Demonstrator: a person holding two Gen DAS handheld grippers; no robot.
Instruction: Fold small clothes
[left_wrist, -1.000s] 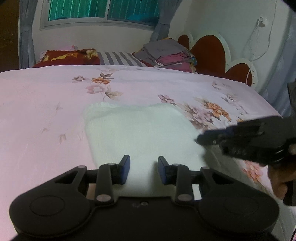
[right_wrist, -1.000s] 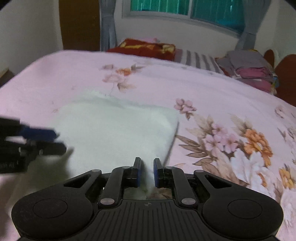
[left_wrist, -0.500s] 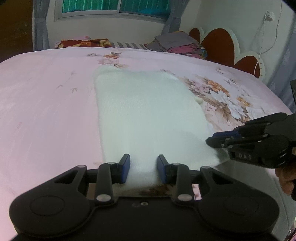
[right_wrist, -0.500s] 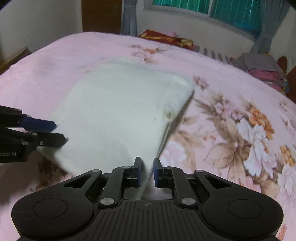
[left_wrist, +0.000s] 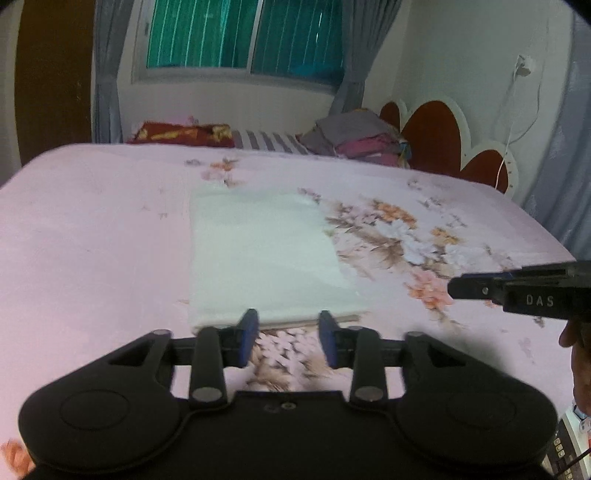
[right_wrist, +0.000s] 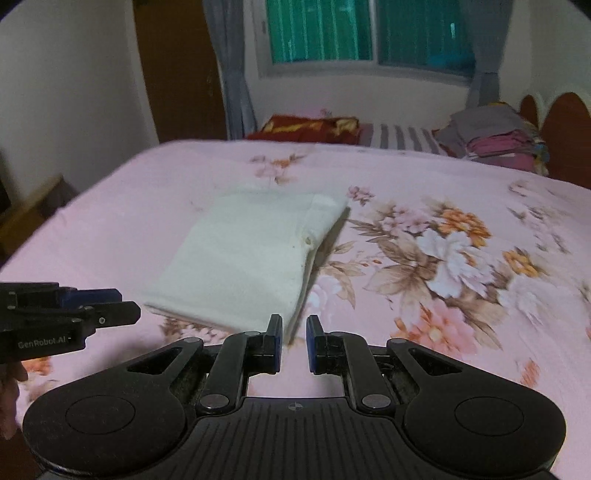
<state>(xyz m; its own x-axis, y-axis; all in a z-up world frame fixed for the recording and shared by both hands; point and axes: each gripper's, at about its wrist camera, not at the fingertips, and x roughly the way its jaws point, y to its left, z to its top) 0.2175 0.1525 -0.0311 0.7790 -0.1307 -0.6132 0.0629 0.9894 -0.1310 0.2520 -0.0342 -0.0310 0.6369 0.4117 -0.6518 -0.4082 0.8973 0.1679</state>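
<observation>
While both tools hang above the near part of the bed, the pale cream folded rectangle of soft fleecy cloth (left_wrist: 264, 254) lies flat on the pink bedsheet printed with orange and white flowers (left_wrist: 92, 236), its long sides running away from the cameras. Left tool (left_wrist: 288, 334): blue-padded fingers spread wide, nothing between them, tips just short of the cloth's near edge as seen in the left wrist view. Right tool (right_wrist: 294, 341): fingers parted by a narrower gap, also empty, positioned beside the cloth's near right corner; contact with the fabric cannot be confirmed. In the right wrist view the cloth (right_wrist: 251, 258) shows a doubled layer along its right edge, with small brownish marks near that fold. Each tool appears in the other's view: the right tool (left_wrist: 480, 286) at the right margin over the floral print, the left tool (right_wrist: 107, 310) at the left margin, clear of the cloth. At the far end of the bed rest a dark red patterned pillow (left_wrist: 184, 134), a grey-and-white striped textile (left_wrist: 269, 142), and a stack of folded grey and magenta garments (left_wrist: 354, 138). A red scalloped headboard with white trim (left_wrist: 436, 136) stands at right, beneath a teal-glazed window with grey curtains (left_wrist: 240, 35)
</observation>
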